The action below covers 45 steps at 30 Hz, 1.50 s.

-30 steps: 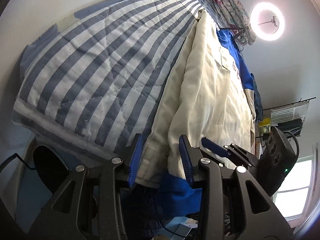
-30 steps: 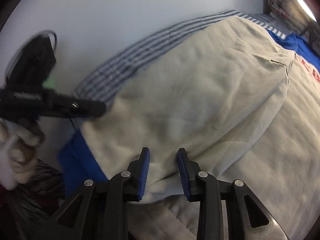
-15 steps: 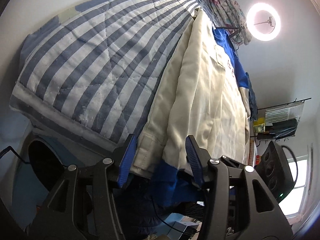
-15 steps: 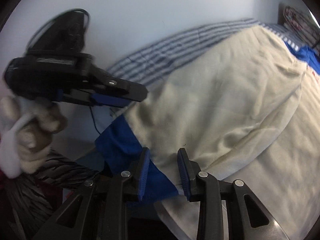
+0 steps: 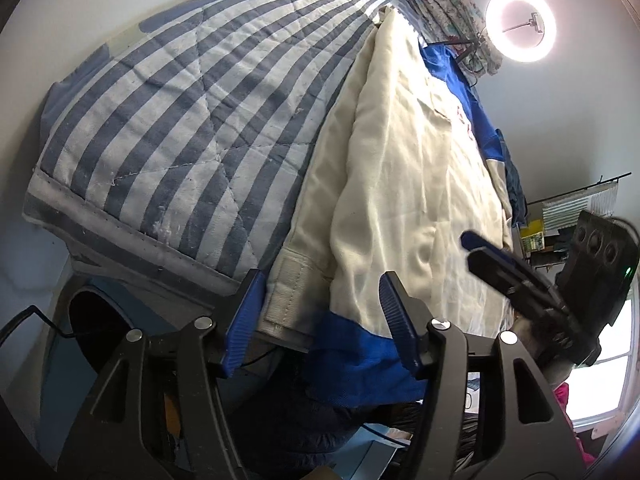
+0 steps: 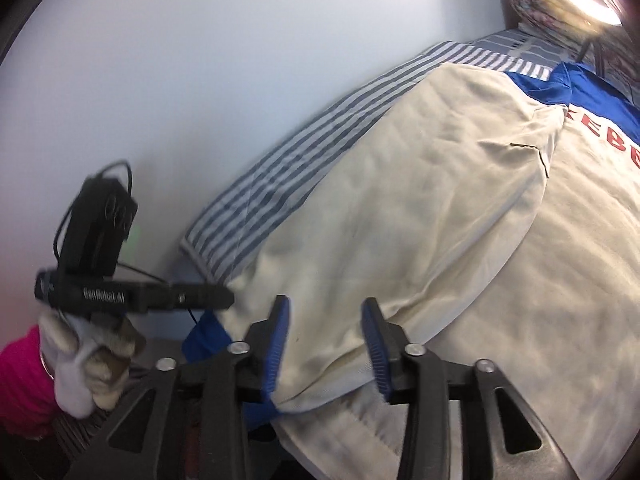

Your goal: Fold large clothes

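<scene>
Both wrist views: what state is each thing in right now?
Cream jacket: spread flat on the bed, one sleeve folded across its body.
Blue cuff: hanging over the bed's edge.
Left gripper: jaws open, holding nothing.
Right gripper: jaws open, cream cloth lying between them.
Ring light: on.
Striped quilt: laid flat.

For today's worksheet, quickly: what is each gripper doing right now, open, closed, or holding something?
Left gripper: open, holding nothing; the cream garment hem lies between its fingers.
Right gripper: open, holding nothing, poised over the folded sleeve.
</scene>
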Each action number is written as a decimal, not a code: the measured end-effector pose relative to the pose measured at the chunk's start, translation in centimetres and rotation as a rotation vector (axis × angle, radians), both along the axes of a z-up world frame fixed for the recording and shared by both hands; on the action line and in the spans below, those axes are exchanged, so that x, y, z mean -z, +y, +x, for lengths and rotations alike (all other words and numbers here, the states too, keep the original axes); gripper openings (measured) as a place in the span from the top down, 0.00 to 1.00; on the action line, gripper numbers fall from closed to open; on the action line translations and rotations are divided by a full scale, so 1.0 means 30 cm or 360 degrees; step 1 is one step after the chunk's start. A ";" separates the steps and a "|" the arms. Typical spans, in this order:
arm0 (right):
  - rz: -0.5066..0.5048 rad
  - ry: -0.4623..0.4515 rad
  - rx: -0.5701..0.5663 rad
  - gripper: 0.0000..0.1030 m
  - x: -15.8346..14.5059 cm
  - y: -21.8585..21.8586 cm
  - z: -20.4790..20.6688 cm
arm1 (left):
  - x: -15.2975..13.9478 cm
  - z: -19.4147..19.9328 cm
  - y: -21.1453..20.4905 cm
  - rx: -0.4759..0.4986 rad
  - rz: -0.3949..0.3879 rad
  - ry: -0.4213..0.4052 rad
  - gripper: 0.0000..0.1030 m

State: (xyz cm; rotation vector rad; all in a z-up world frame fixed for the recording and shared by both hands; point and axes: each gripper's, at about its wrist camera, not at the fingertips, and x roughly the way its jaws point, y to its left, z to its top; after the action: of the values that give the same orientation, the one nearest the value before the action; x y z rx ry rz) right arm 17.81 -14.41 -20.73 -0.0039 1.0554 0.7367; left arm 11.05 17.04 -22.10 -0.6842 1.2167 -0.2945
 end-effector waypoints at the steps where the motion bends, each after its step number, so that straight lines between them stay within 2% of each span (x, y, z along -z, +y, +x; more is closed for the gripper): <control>1: 0.0010 0.0009 0.0003 0.47 0.000 0.003 0.016 | 0.005 0.005 -0.006 -0.0003 0.0005 0.0003 0.42; 4: 0.0008 0.0024 0.0022 0.43 0.019 0.005 0.056 | -0.003 0.004 -0.030 0.0029 0.0085 -0.0031 0.44; 6: 0.0004 0.0042 0.0038 0.42 0.026 0.011 0.085 | -0.015 0.001 -0.059 0.0068 0.0190 -0.0055 0.67; 9: -0.0019 0.0042 0.0078 0.42 0.045 0.023 0.120 | -0.028 -0.005 -0.083 0.0090 0.0247 -0.0092 0.82; 15: -0.0045 -0.0035 0.0226 0.42 0.038 0.056 0.210 | -0.134 -0.024 -0.154 0.0143 0.0283 -0.0277 0.86; 19: -0.0107 0.0021 0.0203 0.42 0.024 0.108 0.289 | -0.192 -0.032 -0.216 0.0211 0.0330 -0.0389 0.86; 25: -0.0103 0.0156 0.0234 0.42 0.040 0.186 0.437 | -0.201 -0.018 -0.267 0.0236 0.0338 -0.0408 0.87; 27: -0.0151 0.0149 0.0232 0.42 0.043 0.223 0.470 | -0.200 -0.013 -0.269 0.0233 0.0325 -0.0403 0.87; 30: -0.0310 0.0109 0.0208 0.43 0.060 0.294 0.502 | -0.200 -0.007 -0.276 0.0242 0.0319 -0.0402 0.87; 32: -0.0431 0.0090 0.0182 0.49 0.087 0.340 0.515 | -0.203 -0.013 -0.287 0.0255 0.0330 -0.0413 0.87; 34: -0.0562 0.0070 0.0163 0.63 0.120 0.378 0.522 | -0.205 -0.012 -0.303 0.0262 0.0345 -0.0419 0.87; 35: -0.0602 0.0062 0.0165 0.68 0.132 0.385 0.524 | -0.206 -0.012 -0.309 0.0264 0.0346 -0.0418 0.87; 37: -0.0655 0.0041 0.0169 0.86 0.150 0.388 0.528 | -0.211 -0.004 -0.330 0.0269 0.0345 -0.0418 0.87; 40: -0.0573 0.0059 0.0212 0.96 0.143 0.347 0.535 | -0.230 0.002 -0.379 0.0291 0.0349 -0.0437 0.87; 45: -0.0318 0.0082 0.0275 0.98 0.101 0.224 0.527 | -0.268 0.000 -0.476 0.0378 0.0405 -0.0513 0.87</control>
State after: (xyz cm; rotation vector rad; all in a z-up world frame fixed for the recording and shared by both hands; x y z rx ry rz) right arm 33.61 -7.70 -23.77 -0.0652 1.1595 0.4756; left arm 11.04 2.77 -14.07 -0.2580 1.0027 -0.4215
